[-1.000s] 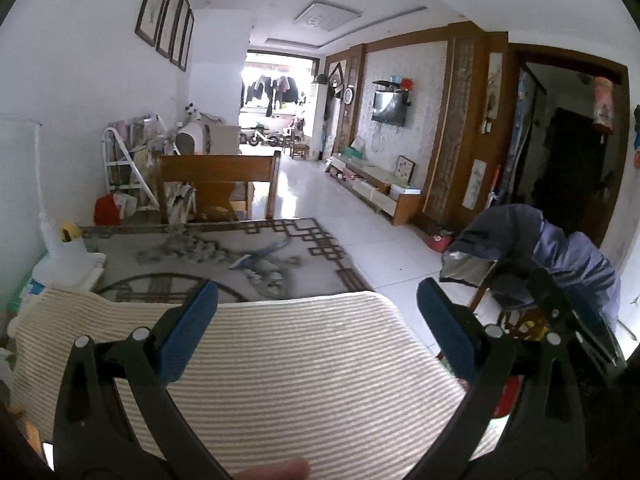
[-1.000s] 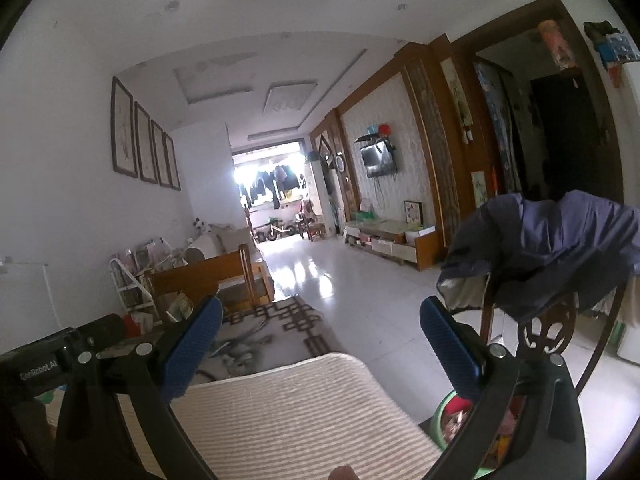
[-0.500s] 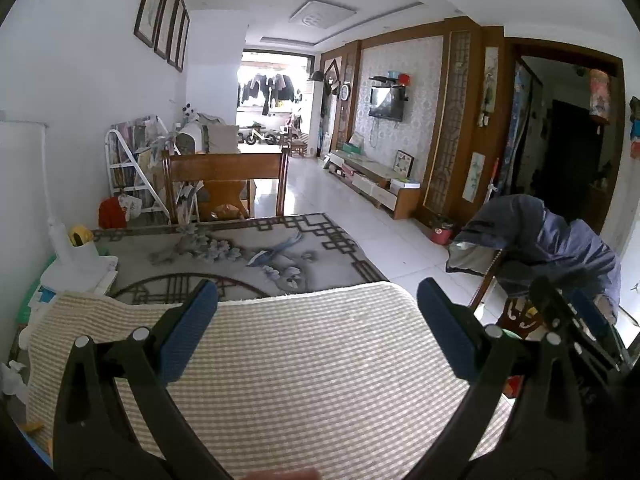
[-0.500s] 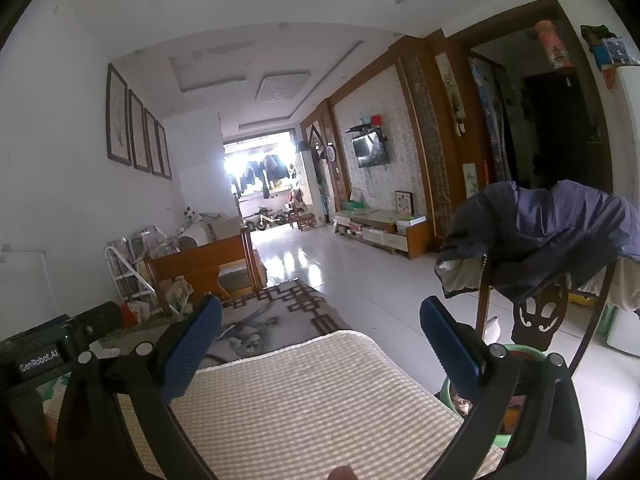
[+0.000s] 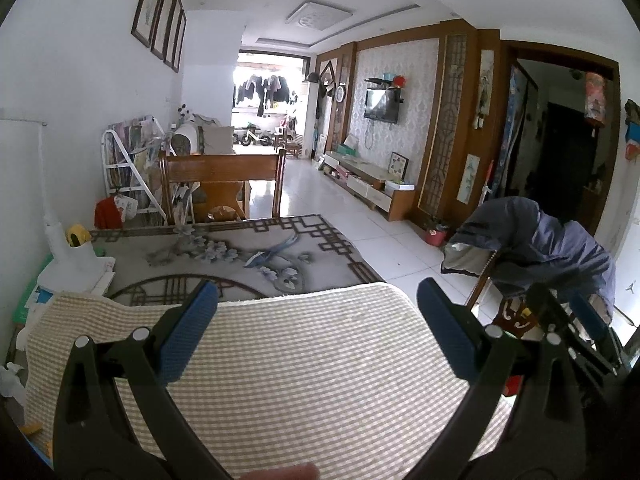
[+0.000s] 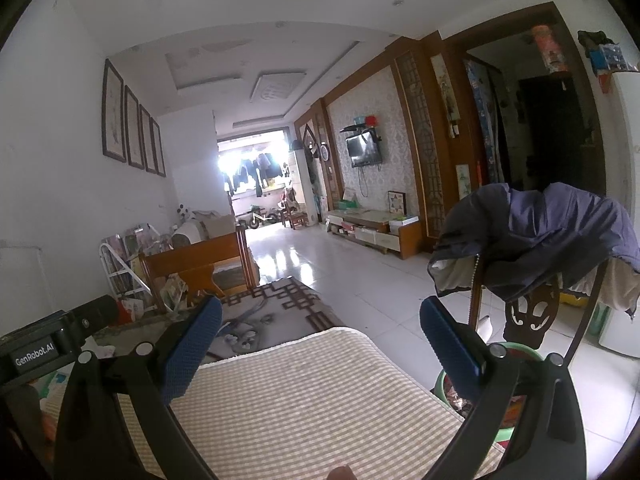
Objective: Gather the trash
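My left gripper (image 5: 318, 322) is open and empty, held over a beige checked mat (image 5: 304, 364) on the table. My right gripper (image 6: 320, 332) is also open with nothing between its blue pads (image 6: 192, 348), over the same mat (image 6: 304, 392). It shows at the right edge of the left wrist view as the right gripper (image 5: 576, 332). A green bin (image 6: 518, 351) with coloured scraps inside sits on the floor by the table's right side, partly hidden by my right finger. No trash lies on the mat.
A grey flowered tablecloth (image 5: 240, 256) lies beyond the mat. White items and a yellow roll (image 5: 75, 234) crowd the left edge. A wooden chair (image 5: 222, 176) stands at the far end. Another chair draped with a blue jacket (image 6: 536, 236) stands right, on a white tiled floor (image 6: 360, 280).
Both views shifted a little and the blur cleared; the mat's far edge sits slightly higher in the right wrist view. Both grippers stayed open and empty.
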`<state>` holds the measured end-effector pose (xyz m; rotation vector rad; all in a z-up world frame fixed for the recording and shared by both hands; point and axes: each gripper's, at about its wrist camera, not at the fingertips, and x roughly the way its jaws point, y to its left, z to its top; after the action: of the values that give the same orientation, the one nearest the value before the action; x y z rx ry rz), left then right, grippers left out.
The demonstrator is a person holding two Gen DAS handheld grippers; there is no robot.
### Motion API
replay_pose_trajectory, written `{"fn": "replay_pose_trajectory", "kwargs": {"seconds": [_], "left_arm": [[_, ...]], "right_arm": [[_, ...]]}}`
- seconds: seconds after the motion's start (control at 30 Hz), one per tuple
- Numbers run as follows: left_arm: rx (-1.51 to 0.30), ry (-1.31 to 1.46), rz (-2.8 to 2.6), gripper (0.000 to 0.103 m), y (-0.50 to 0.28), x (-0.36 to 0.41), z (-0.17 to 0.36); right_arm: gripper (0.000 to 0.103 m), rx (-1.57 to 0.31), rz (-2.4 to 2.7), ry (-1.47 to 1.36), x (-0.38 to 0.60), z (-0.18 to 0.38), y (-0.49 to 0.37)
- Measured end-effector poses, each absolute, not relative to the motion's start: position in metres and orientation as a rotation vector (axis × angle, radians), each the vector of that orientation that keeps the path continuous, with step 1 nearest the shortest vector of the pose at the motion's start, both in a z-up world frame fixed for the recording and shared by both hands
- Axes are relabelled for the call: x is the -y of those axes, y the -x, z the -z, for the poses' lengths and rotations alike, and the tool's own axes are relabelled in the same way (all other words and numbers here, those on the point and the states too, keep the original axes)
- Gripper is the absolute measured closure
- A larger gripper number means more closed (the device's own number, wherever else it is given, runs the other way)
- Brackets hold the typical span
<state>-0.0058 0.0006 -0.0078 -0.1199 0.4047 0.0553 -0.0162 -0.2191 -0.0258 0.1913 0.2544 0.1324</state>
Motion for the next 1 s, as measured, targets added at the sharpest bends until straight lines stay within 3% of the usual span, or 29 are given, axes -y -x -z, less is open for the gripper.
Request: {"fn": "replay_pose_trajectory", "kwargs": {"seconds": [1.0], "left_arm": [[-0.431, 0.122, -0.057, 0.005, 0.001, -0.012, 0.015]], "right_arm": [[0.007, -0.335, -0.147, -0.17, 0.219, 0.04, 0.003]]}}
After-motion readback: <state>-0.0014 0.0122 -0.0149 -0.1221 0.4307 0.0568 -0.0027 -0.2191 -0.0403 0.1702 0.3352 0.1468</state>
